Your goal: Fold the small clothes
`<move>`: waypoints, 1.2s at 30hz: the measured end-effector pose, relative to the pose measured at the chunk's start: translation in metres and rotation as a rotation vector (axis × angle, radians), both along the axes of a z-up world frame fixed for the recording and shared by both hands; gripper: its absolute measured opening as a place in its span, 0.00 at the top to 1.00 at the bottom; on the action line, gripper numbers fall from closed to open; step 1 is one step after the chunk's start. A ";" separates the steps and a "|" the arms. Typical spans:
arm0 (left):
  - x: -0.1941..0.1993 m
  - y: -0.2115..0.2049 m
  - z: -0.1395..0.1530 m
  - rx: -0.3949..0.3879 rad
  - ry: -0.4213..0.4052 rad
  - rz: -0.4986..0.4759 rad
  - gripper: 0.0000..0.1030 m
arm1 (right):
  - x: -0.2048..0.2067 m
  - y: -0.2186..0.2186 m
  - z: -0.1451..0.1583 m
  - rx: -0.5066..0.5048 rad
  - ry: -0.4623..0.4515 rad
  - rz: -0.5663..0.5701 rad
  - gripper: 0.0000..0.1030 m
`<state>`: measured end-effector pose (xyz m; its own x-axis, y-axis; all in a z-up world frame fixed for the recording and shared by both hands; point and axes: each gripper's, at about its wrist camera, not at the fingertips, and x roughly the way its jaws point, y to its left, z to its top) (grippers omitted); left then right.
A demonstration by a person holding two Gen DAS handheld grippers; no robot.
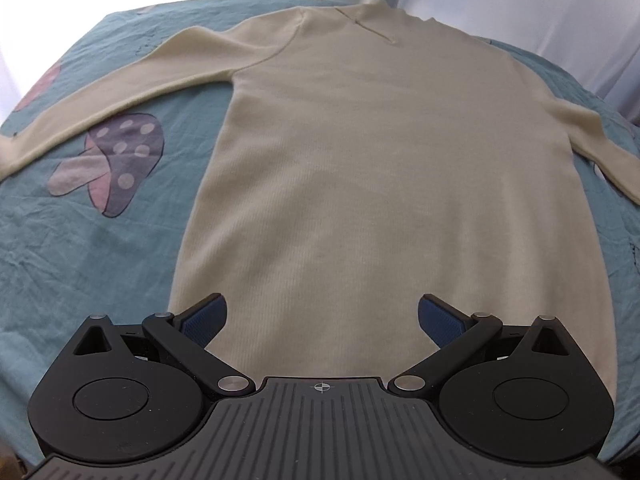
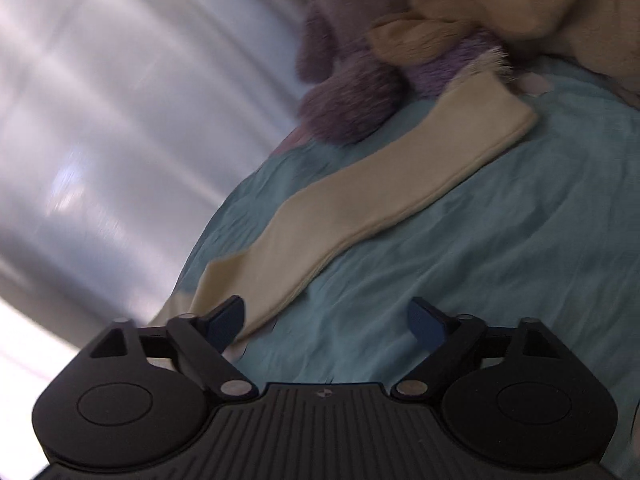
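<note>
A cream sweater [image 1: 384, 184] lies flat mid-frame on the bed [image 1: 100, 248]; it looks soft and limp (likely light). Both grippers' fingers [image 1: 206, 318] spread wide, empty. Pinch the sleeve [image 2: 384, 184] near its cuff.

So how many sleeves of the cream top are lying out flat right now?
2. The left sleeve stretches over the blue sheet past the mushroom print; the right sleeve runs off toward the frame's right edge.
</note>
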<state>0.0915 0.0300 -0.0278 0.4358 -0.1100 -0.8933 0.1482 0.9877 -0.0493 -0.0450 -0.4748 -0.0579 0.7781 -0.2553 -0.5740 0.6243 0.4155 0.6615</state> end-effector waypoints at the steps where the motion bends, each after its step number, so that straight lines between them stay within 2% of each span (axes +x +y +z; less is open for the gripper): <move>1: 0.005 0.000 -0.002 -0.006 -0.002 0.003 0.00 | 0.000 -0.012 -0.003 0.013 0.008 -0.050 0.38; 2: 0.010 0.000 -0.005 -0.011 -0.006 0.009 0.00 | -0.002 -0.027 -0.009 0.032 0.016 -0.103 0.44; 6: 0.027 -0.007 -0.015 -0.014 -0.002 0.024 0.00 | -0.008 -0.063 -0.028 0.083 0.022 -0.215 0.48; 10: 0.033 -0.022 -0.019 0.014 -0.023 0.055 0.00 | -0.014 -0.086 -0.037 0.085 -0.036 -0.256 0.51; 12: 0.034 -0.028 -0.018 -0.012 -0.016 0.070 0.00 | -0.013 -0.098 -0.042 0.089 -0.066 -0.252 0.56; 14: 0.034 -0.033 -0.015 -0.051 0.003 0.072 0.00 | -0.008 -0.108 -0.044 0.082 -0.060 -0.233 0.70; 15: 0.034 -0.035 -0.013 -0.065 0.003 0.067 0.00 | -0.006 -0.111 -0.046 0.079 -0.055 -0.230 0.74; 16: 0.034 -0.036 -0.011 -0.071 -0.003 0.065 0.00 | -0.005 -0.112 -0.047 0.076 -0.049 -0.227 0.83; 17: 0.034 -0.037 -0.010 -0.071 -0.010 0.073 0.00 | -0.004 -0.113 -0.047 0.068 -0.035 -0.221 0.91; 20: 0.036 -0.035 -0.008 -0.071 -0.008 0.105 0.00 | 0.004 -0.112 -0.041 -0.005 0.031 -0.189 0.93; 22: 0.037 -0.034 -0.005 -0.081 -0.010 0.106 0.00 | 0.014 -0.103 -0.026 -0.106 0.075 -0.155 0.93; 26: 0.044 -0.031 0.004 -0.122 -0.038 0.100 0.00 | 0.057 -0.047 0.026 -0.425 0.096 0.026 0.93; 29: 0.053 -0.033 0.014 -0.193 -0.071 0.070 0.00 | 0.095 0.026 0.058 -0.614 0.013 0.263 0.93; 31: 0.061 -0.035 0.021 -0.254 -0.101 0.042 0.00 | 0.116 0.079 0.067 -0.673 -0.056 0.446 0.93; 33: 0.073 -0.038 0.024 -0.323 -0.119 0.011 0.00 | 0.135 0.132 0.064 -0.697 -0.104 0.635 0.92; 35: 0.085 -0.042 0.024 -0.396 -0.112 -0.027 0.00 | 0.153 0.177 0.049 -0.692 -0.093 0.799 0.84; 36: 0.091 -0.045 0.023 -0.424 -0.101 -0.048 0.00 | 0.159 0.191 0.039 -0.666 -0.069 0.845 0.83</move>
